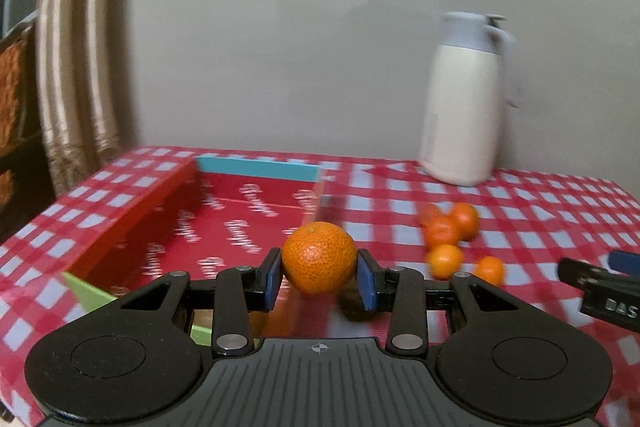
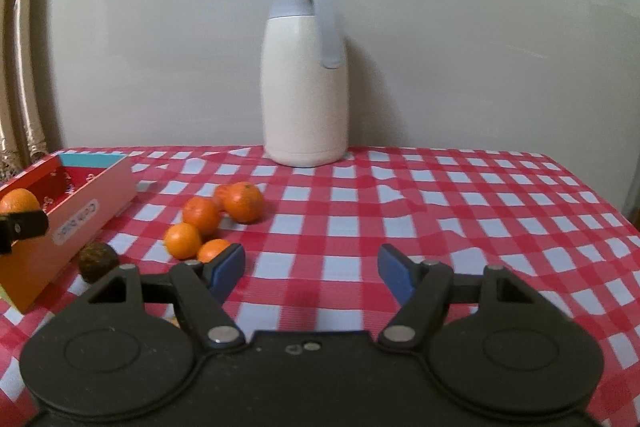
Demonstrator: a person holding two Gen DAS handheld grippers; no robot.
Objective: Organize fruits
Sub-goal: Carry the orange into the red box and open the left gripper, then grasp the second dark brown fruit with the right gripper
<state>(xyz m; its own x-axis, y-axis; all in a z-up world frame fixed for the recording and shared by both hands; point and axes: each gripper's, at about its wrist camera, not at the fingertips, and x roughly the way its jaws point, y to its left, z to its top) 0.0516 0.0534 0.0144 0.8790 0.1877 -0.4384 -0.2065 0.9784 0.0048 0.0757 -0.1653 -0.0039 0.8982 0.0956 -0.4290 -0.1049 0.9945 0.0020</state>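
My left gripper (image 1: 319,277) is shut on an orange mandarin (image 1: 319,257) and holds it above the right wall of a red cardboard box (image 1: 224,223). The held mandarin (image 2: 19,202) and the box (image 2: 76,223) also show at the left of the right wrist view. Several loose mandarins (image 2: 204,215) lie in a cluster on the checked cloth, right of the box; they also show in the left wrist view (image 1: 444,233). A dark brown round fruit (image 2: 97,261) lies by the box's near corner. My right gripper (image 2: 312,273) is open and empty, above the cloth just right of the cluster.
A white thermos jug (image 2: 304,87) with a grey lid stands at the back of the table by the wall. The red-and-white checked tablecloth (image 2: 460,227) covers the table. A curtain (image 1: 76,67) hangs at the left.
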